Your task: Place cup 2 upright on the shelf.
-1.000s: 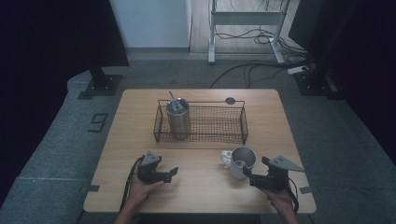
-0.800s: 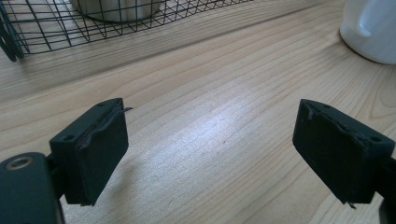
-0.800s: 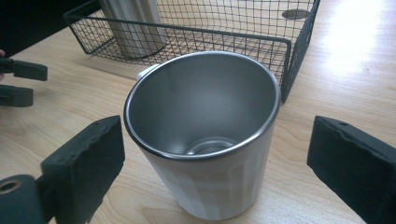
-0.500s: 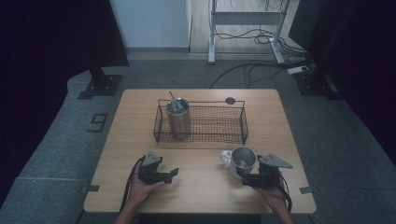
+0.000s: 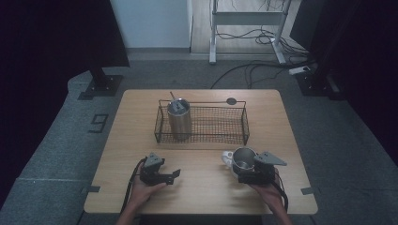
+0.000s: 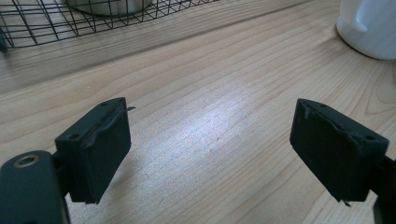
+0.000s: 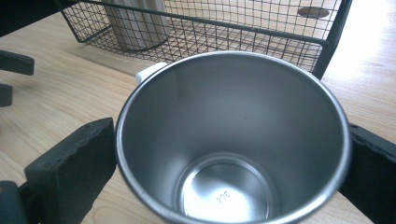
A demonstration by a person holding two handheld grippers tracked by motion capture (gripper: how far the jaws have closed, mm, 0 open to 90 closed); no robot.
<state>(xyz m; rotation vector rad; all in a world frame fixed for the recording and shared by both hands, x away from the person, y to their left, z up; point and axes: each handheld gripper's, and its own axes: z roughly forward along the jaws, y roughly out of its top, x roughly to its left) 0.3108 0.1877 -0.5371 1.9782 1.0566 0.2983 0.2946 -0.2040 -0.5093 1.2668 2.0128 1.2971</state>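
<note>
A steel cup stands upright on the wooden table at the front right, with a white piece on its left side. My right gripper has just been opening, and its jaws now flank the cup with the pads right beside its wall. My left gripper rests at the front left. Its jaws have just been closing, but they stand apart over bare wood with nothing between them. A white rounded body shows far ahead of it.
A black wire basket sits mid-table behind both grippers. A lidded steel tumbler with a straw stands in its left end. A small dark disc lies behind the basket. Cables trail on the floor beyond the table.
My right gripper has slid left toward the steel cup and opened wider, so the cup now stands between its jaws. The left hand has stayed where it was.
</note>
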